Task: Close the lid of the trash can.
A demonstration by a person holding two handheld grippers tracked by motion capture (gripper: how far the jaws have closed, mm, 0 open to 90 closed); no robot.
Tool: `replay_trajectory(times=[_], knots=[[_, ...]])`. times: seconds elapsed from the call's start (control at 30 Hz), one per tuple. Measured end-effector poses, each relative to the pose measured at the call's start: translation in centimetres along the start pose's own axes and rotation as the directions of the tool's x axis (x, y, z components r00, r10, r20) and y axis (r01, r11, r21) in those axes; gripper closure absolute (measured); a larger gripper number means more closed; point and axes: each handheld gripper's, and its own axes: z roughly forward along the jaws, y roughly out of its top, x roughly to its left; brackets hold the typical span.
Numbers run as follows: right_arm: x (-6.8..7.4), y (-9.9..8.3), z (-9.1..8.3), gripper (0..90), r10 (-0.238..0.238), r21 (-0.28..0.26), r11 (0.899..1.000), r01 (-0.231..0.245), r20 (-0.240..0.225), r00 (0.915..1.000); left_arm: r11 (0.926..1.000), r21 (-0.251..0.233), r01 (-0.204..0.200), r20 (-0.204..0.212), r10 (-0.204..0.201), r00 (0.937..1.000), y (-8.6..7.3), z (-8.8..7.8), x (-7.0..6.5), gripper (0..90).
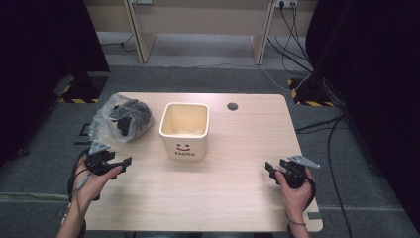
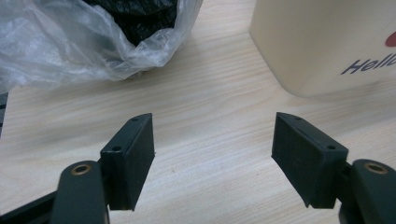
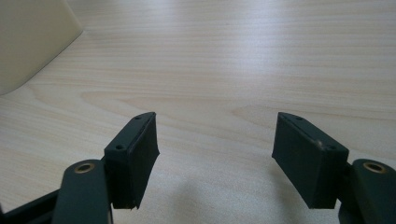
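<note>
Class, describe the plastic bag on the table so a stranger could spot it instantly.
Start at the wooden table and find the cream "Hello" pot. Left of it, near the table's far-left corner, lies the bag: crumpled clear plastic with something black inside, unlike the rigid pot.

The pale wood-grain table top (image 1: 233,163) looks smooth with a soft sheen. The cream square pot printed "Hello" (image 1: 184,130) has a smooth, faintly glossy finish like glazed ceramic. The clear crinkled plastic bag (image 1: 120,118) is thin and shiny. The matt black plastic left gripper (image 2: 212,154) has finely textured pads.
</note>
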Motion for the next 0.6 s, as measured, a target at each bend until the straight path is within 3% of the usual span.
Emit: replay_trajectory(times=[0.3, 0.6], knots=[[0.0, 0.0, 0.0, 31.1, 0.0, -0.001, 1.0, 0.0, 0.0, 1.0, 0.9998, -0.016, -0.008, -0.008, 0.007, 0.9999, -1.5, 0.0, 0.6, 29.0], [0.0, 0.0, 0.0, 31.1, -0.001, -0.001, 1.0, 0.001, -0.002, 1.0, 0.9999, 0.009, 0.007, -0.019, -0.007, 0.9998, -3.2, 0.4, 1.7, 28.9]])
